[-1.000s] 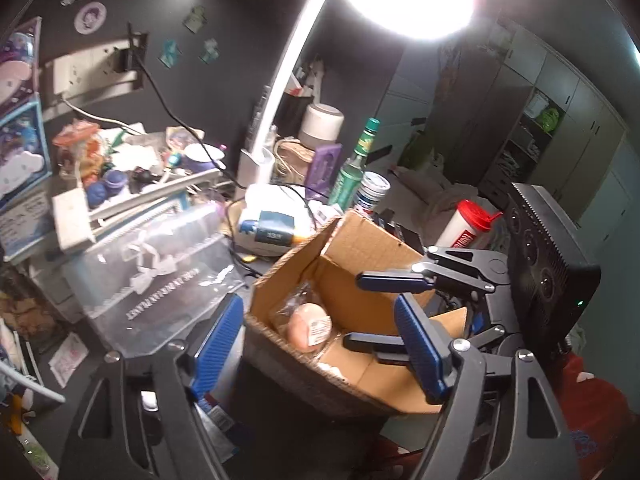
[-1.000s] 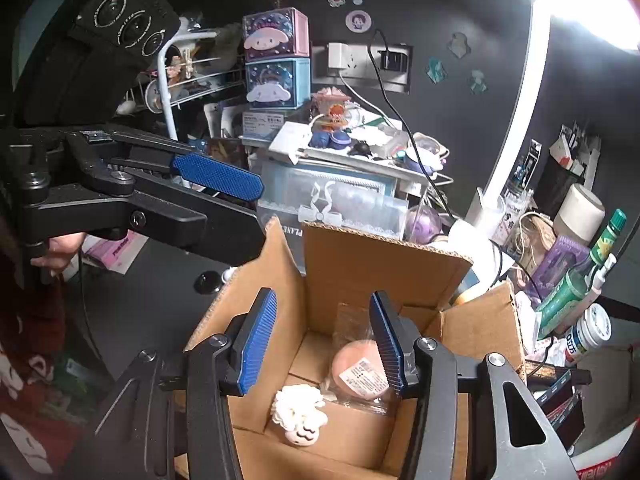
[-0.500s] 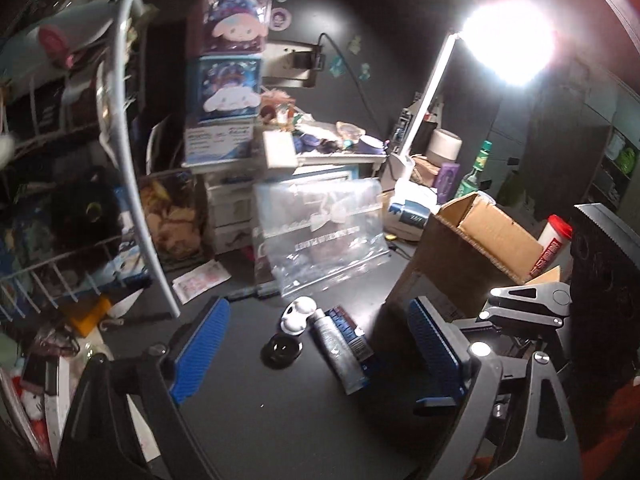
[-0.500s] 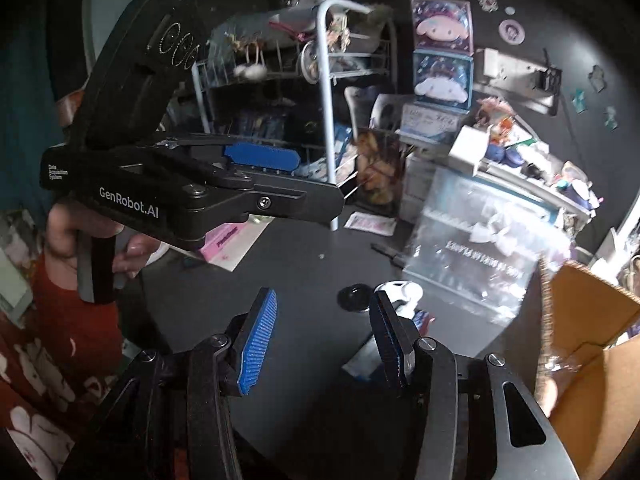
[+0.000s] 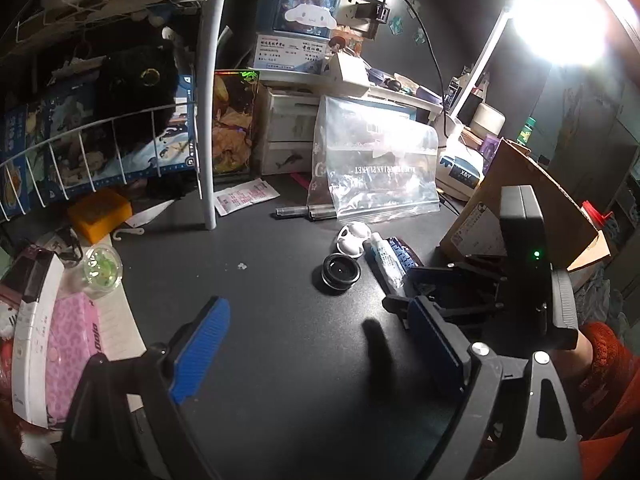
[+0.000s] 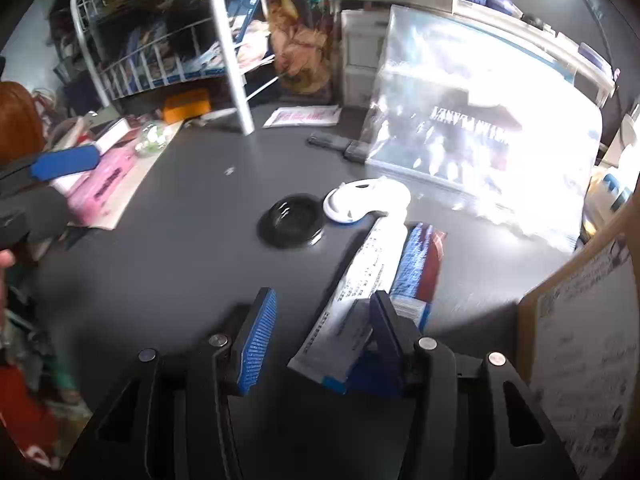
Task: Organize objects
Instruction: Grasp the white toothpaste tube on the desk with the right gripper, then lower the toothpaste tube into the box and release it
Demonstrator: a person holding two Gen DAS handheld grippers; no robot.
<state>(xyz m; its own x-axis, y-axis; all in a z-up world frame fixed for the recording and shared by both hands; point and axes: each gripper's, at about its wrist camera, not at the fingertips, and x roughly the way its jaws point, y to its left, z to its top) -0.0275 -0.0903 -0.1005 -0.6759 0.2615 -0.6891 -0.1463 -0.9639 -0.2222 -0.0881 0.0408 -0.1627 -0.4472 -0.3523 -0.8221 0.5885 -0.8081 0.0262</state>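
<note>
Change: both grippers have left the cardboard box (image 5: 516,200) and dropped toward the dark tabletop (image 5: 280,320).
Tube: white tube (image 6: 360,280) lies on the table beside a blue-and-red packet (image 6: 420,264); its flat end sits between the right gripper (image 6: 320,332) fingers.
Right gripper: partly open, pads not pressing the tube.
Left gripper: left gripper (image 5: 320,344) wide open, empty, above bare table.
Left view only: box top, lamp glare, black lens cap (image 5: 341,273), white shell piece (image 5: 353,238).
Unclear: right view is motion-blurred; tube print unreadable.

Both hand-held grippers, left (image 5: 316,350) and right (image 6: 320,334), angled downward, jaws apart.
</note>
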